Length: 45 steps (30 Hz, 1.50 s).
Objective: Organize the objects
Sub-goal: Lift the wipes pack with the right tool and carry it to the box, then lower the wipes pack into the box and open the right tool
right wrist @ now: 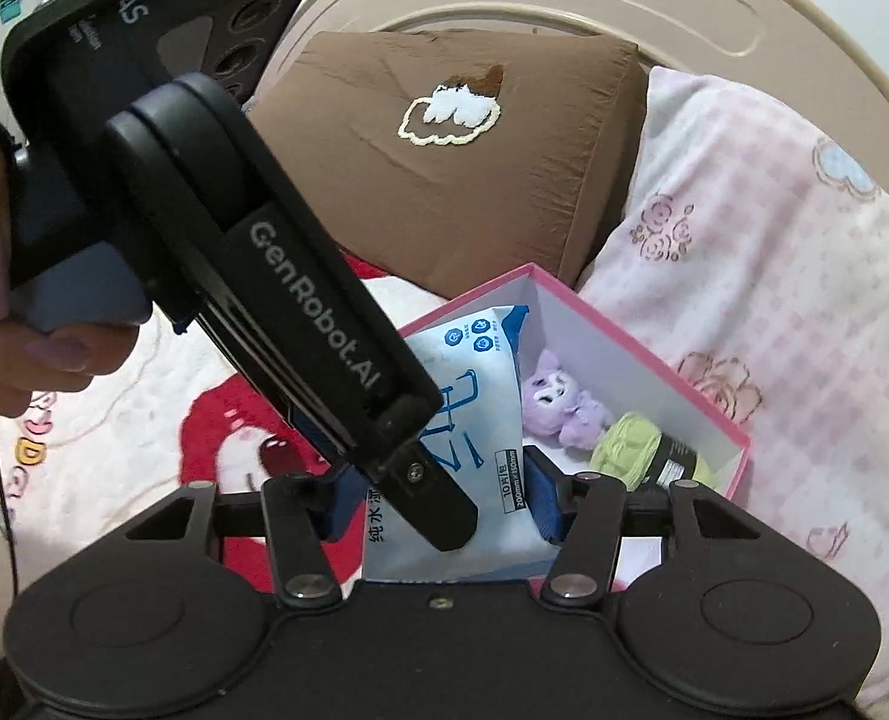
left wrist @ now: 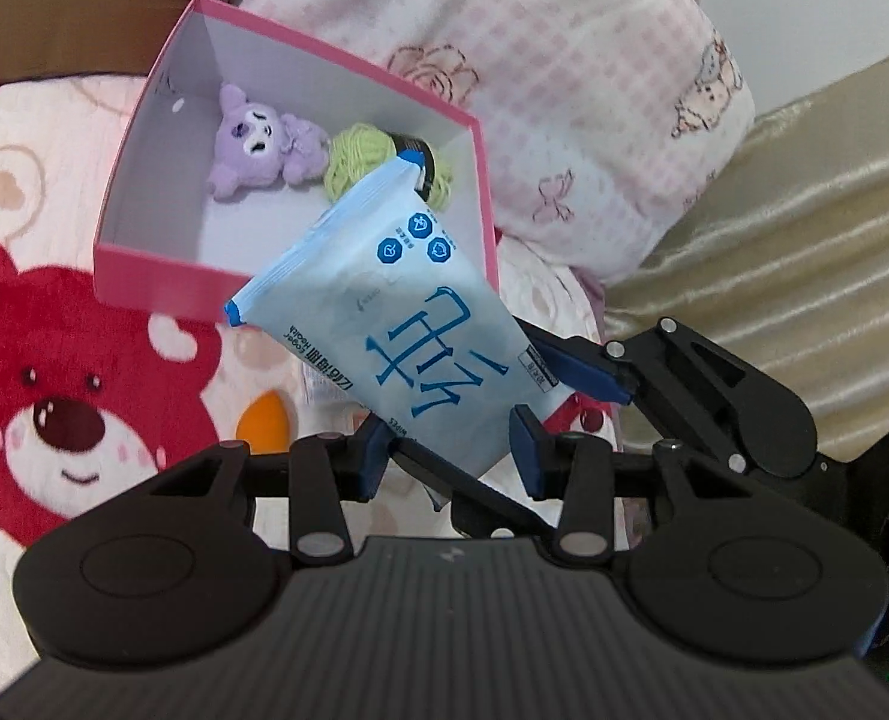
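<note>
Wipes pack (left wrist: 420, 324) hanging tilted in the air, over the near wall of the pink box (left wrist: 150, 288).
Left gripper (left wrist: 450, 456) is pinching the pack's lower end, jaws narrow. Right gripper (right wrist: 438, 501) is straddling the same pack at middling width; one pad is touching its edge, the other is hidden, so I cannot tell if it is gripping. A hand (right wrist: 0, 300) is holding the left tool. The box is sitting on a bear-print blanket (left wrist: 54, 360) and holding a purple plush (left wrist: 252, 144) and green yarn (left wrist: 354, 162). A pink pillow (left wrist: 564, 90) is lying just behind it.
</note>
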### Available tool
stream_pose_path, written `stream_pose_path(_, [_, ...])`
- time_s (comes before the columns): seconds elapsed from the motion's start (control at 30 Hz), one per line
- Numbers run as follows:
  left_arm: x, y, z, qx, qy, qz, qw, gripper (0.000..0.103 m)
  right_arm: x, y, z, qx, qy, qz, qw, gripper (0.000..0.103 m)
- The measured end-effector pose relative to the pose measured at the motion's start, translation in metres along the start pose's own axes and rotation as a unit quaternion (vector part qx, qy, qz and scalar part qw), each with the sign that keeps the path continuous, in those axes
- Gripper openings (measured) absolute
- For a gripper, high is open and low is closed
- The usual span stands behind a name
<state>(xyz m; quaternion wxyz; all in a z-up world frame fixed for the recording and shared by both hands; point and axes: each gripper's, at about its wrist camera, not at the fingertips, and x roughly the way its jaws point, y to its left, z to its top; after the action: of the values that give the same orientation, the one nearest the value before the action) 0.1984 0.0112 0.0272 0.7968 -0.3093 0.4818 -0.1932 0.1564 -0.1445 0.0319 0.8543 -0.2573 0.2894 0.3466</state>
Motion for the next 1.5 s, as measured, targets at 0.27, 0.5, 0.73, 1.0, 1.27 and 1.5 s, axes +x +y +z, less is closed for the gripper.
stream_pose_path(0.27, [0.016,0.017,0.046,-0.022,-0.016,0.007,0.9996,0.040,0.035,-0.031,0.025,-0.028,0.025,0.022,0.999,0.060])
stream_pose_path(0.5, [0.044,0.040,0.084,-0.052,-0.008,0.023,0.9983,0.040,0.077,-0.071,0.040,0.012,0.031,0.061,0.998,0.059])
stream_pose_path(0.73, [0.074,0.053,0.106,-0.040,0.010,0.068,0.9968,0.040,0.128,-0.087,0.041,0.003,0.061,0.086,0.994,0.055])
stream_pose_path(1.0, [0.103,0.088,0.117,-0.095,0.031,0.065,0.9928,0.040,0.170,-0.096,0.025,0.012,0.074,0.108,0.991,0.053])
stream_pose_path(1.27, [0.127,0.109,0.118,-0.135,0.051,0.059,0.9877,0.042,0.197,-0.111,0.011,0.028,0.095,0.150,0.984,0.053])
stream_pose_path(1.5, [0.144,0.104,0.119,-0.092,0.060,0.086,0.9902,0.042,0.215,-0.119,-0.012,0.057,0.114,0.159,0.979,0.052])
